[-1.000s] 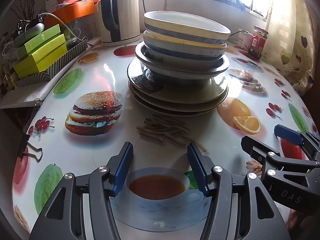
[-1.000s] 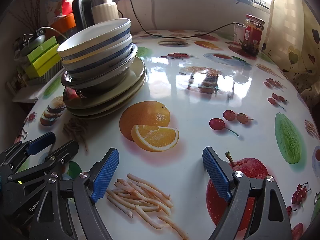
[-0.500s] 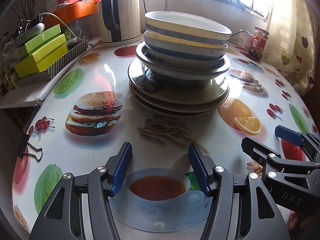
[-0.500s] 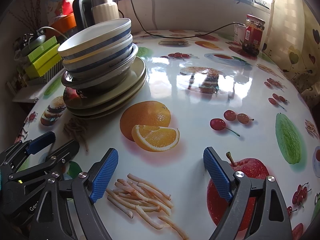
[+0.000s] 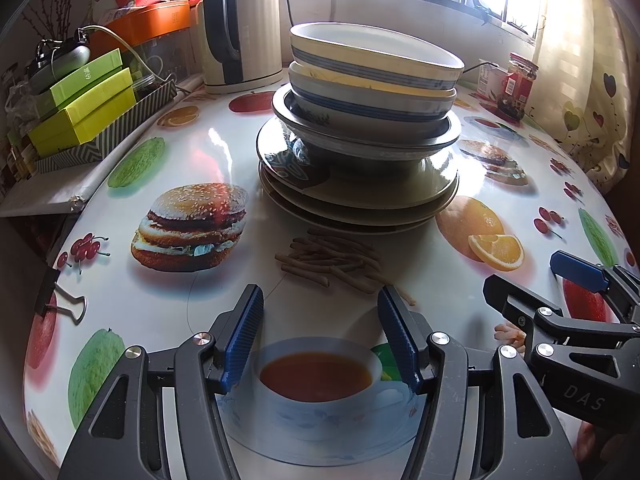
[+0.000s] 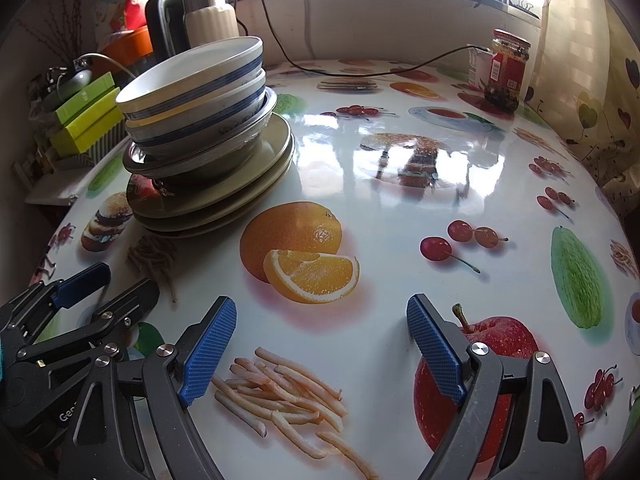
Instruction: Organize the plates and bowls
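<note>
A stack of dishes stands on the table: several olive plates (image 5: 360, 200) at the bottom, a grey bowl (image 5: 372, 136) on them, and white bowls with blue stripes (image 5: 372, 64) on top. The stack also shows in the right wrist view (image 6: 204, 136) at upper left. My left gripper (image 5: 320, 304) is open and empty, low over the table in front of the stack. My right gripper (image 6: 320, 312) is open and empty, to the right of the left gripper (image 6: 92, 292), above the printed orange.
The table (image 6: 400, 184) has a glossy cloth printed with food pictures. An electric kettle (image 5: 240, 24) stands behind the stack. Green boxes (image 5: 84, 104) sit at the left edge. A red-labelled jar (image 6: 506, 72) stands at the far right. A black cable (image 6: 380, 72) lies along the back.
Both grippers have stayed open and almost still. The view has shifted only very slightly towards the stack.
</note>
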A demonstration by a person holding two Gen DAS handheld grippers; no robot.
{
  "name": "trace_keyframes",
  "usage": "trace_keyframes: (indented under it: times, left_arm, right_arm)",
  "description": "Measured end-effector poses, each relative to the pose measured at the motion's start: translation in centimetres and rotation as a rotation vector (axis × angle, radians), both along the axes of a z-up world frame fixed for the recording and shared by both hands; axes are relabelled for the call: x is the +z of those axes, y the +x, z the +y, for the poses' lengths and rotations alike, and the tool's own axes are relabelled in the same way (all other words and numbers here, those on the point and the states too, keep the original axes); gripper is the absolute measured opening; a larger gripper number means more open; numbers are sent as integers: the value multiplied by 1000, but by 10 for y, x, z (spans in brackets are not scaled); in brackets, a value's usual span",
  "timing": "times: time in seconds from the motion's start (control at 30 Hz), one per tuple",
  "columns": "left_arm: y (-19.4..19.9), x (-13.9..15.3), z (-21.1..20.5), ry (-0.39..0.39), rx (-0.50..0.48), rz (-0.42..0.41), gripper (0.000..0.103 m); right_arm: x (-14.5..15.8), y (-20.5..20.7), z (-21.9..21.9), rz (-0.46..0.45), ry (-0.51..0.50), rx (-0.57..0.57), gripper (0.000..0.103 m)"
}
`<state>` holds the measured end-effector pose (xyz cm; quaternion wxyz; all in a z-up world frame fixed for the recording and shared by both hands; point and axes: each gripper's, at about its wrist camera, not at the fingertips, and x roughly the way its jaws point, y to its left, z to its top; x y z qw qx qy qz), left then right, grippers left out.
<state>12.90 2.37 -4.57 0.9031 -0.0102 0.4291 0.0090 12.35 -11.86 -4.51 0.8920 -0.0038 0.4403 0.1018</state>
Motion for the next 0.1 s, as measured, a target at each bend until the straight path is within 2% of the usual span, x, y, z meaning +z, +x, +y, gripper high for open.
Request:
trace_keyframes:
  times: [0.1]
  left_arm:
    - [0,0,0,1,0,0,60]
  right_arm:
    - [0,0,0,0,-1,0,88]
